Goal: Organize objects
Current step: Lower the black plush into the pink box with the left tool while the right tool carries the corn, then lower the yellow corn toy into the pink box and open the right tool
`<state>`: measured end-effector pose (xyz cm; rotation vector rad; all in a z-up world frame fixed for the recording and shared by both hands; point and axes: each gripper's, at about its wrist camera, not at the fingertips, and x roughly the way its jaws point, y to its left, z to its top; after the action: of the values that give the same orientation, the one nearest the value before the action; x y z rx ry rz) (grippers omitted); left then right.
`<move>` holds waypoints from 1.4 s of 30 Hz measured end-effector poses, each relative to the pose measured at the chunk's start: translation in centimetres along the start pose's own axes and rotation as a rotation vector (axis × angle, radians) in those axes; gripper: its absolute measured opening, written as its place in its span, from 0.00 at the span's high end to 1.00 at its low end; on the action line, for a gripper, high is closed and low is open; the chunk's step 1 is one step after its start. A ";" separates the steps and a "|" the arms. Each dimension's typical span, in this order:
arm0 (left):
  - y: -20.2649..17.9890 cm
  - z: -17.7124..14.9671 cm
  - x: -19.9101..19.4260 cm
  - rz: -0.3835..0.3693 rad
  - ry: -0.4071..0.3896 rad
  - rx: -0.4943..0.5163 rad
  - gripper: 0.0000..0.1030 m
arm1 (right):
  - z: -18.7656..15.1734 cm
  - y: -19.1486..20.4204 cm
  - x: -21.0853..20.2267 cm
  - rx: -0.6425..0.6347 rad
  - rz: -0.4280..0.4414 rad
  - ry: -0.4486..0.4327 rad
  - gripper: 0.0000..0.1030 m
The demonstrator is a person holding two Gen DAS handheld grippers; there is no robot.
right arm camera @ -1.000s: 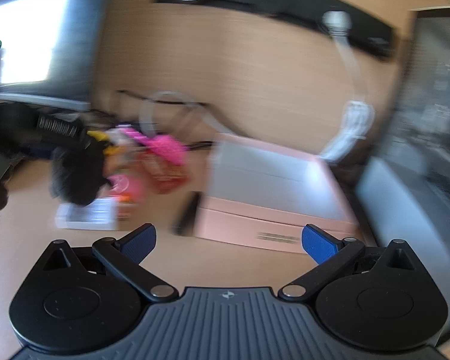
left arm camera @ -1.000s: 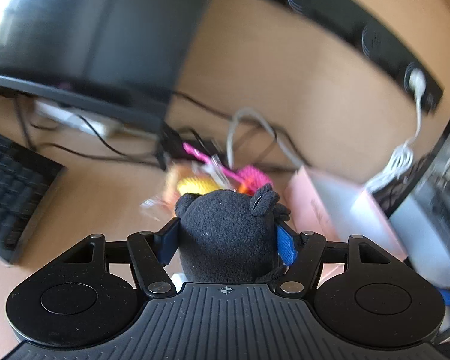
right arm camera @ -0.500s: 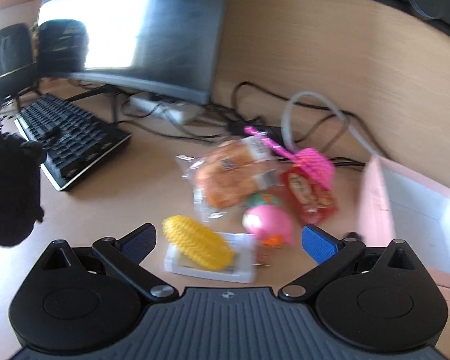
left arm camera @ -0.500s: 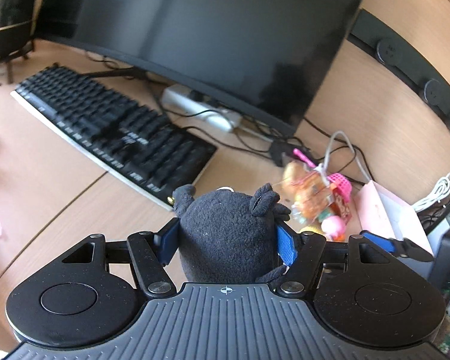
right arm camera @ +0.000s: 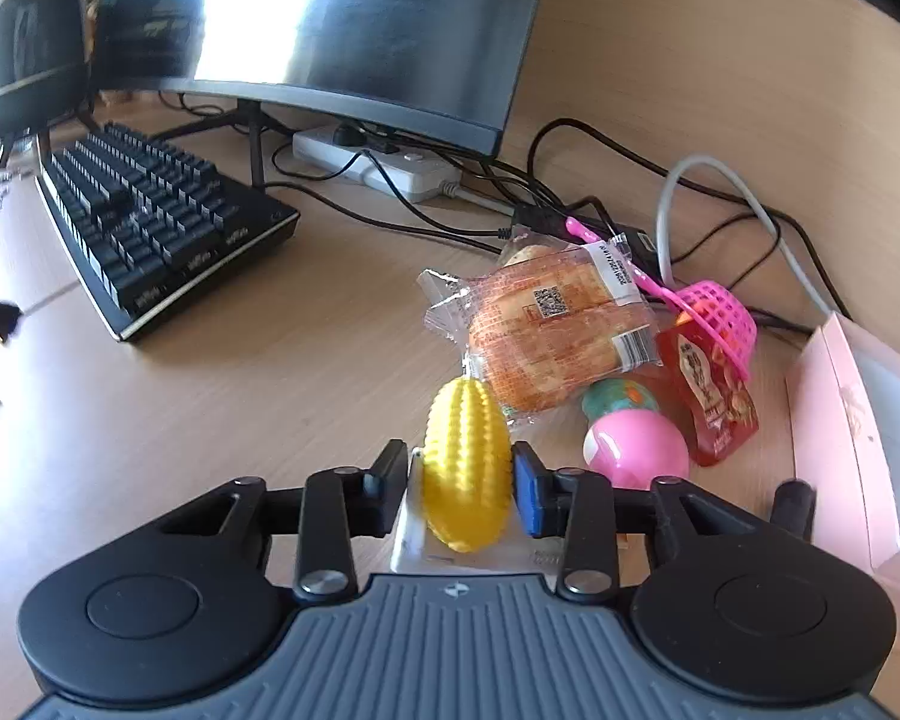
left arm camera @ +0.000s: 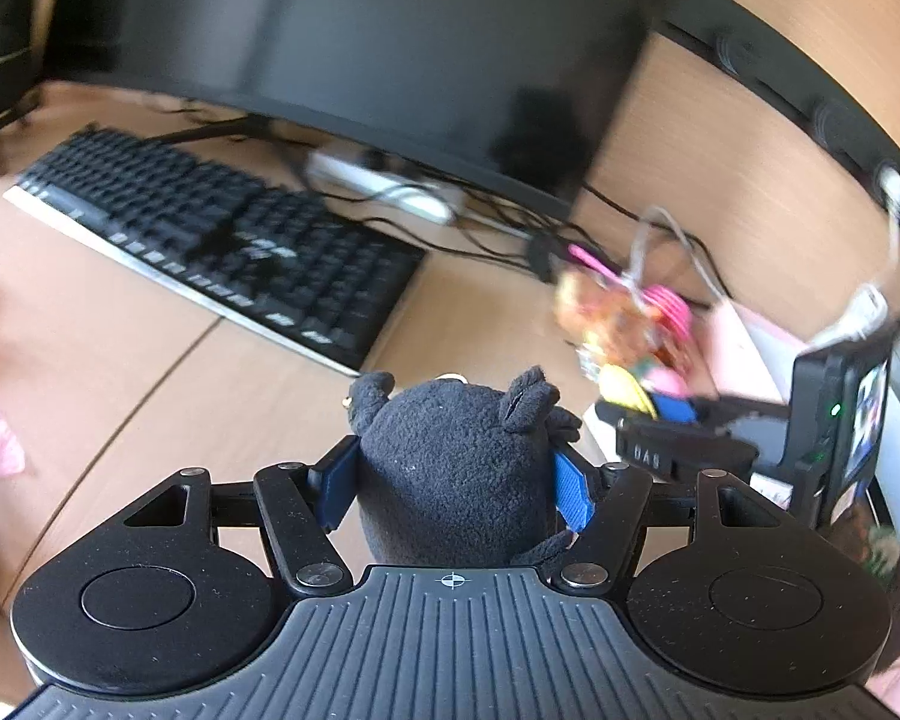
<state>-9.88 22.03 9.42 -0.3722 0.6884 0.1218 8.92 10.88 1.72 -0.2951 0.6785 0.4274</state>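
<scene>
My left gripper is shut on a black plush toy and holds it above the wooden desk. My right gripper is shut on a yellow toy corn that lies on a small white tray. Just beyond the corn lie a wrapped bread bun, a pink and green ball toy, a red sauce packet and a pink toy basket. The right gripper also shows at the right of the left wrist view.
A black keyboard lies at the left before a monitor. A power strip and tangled cables lie behind the pile. An open pink box stands at the right. Two black speakers stand far left.
My right gripper has moved forward and down to the yellow corn and closed on it. My left gripper still holds the plush toy and has swung a little.
</scene>
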 end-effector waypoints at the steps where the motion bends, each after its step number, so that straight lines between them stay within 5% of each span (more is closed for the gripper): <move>1: -0.5 0.1 0.1 -0.020 0.010 0.027 0.32 | 0.0 0.0 -0.7 0.002 -0.007 -0.010 0.70; 10: -9.0 -0.4 2.1 -0.290 0.101 0.302 0.32 | -2.9 -2.2 -12.4 0.054 -0.141 -0.091 0.70; 18: -21.6 3.2 4.7 -0.494 0.069 0.381 0.32 | -9.5 -7.5 -20.5 0.111 -0.376 -0.070 0.70; 25: -32.1 9.3 9.5 -0.484 0.012 0.363 0.30 | -10.0 -12.2 -23.1 0.180 -0.448 -0.141 0.70; 30: -36.0 8.3 16.6 -0.399 0.016 0.502 0.30 | -9.6 -14.9 -23.2 0.201 -0.430 -0.184 0.70; 34: -35.5 7.5 18.6 -0.369 -0.054 0.456 0.31 | -10.1 -16.5 -21.8 0.251 -0.405 -0.148 0.70; 38: -34.5 6.9 18.1 -0.319 -0.105 0.528 0.31 | -10.8 -17.5 -20.8 0.251 -0.376 -0.120 0.70; 42: -29.2 6.0 15.2 -0.333 -0.095 0.426 0.31 | -10.3 -19.0 -19.6 0.249 -0.351 -0.113 0.70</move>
<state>12.16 -2.93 12.53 -0.0671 0.5325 -0.3181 -1.37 -15.38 9.29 -0.1474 0.5486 0.0228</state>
